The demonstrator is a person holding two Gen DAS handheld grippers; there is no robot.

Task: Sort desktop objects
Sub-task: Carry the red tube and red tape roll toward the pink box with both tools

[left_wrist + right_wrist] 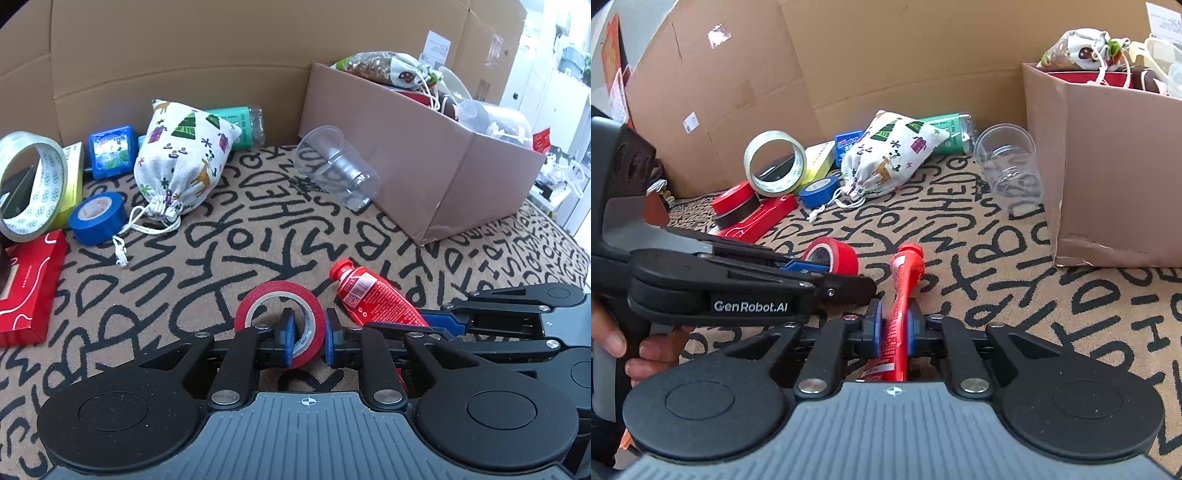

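Note:
My left gripper (308, 334) is shut on the wall of a red tape roll (280, 322), one finger inside the ring and one outside. The roll also shows in the right wrist view (833, 254). My right gripper (893, 326) is shut on a red tube (900, 314) with a red cap, which points away from me. In the left wrist view the tube (373, 299) lies just right of the roll, with the right gripper (439, 321) at its tail. The brown cardboard box (424, 162) stands at the back right, full of items.
On the lettered mat (221, 251) lie a clear plastic cup (336, 166), a printed drawstring bag (181, 162), a blue tape roll (98, 218), a clear tape roll (33, 184), a red flat box (29, 291) and a green bottle (240, 123). A cardboard wall (184, 44) backs the table.

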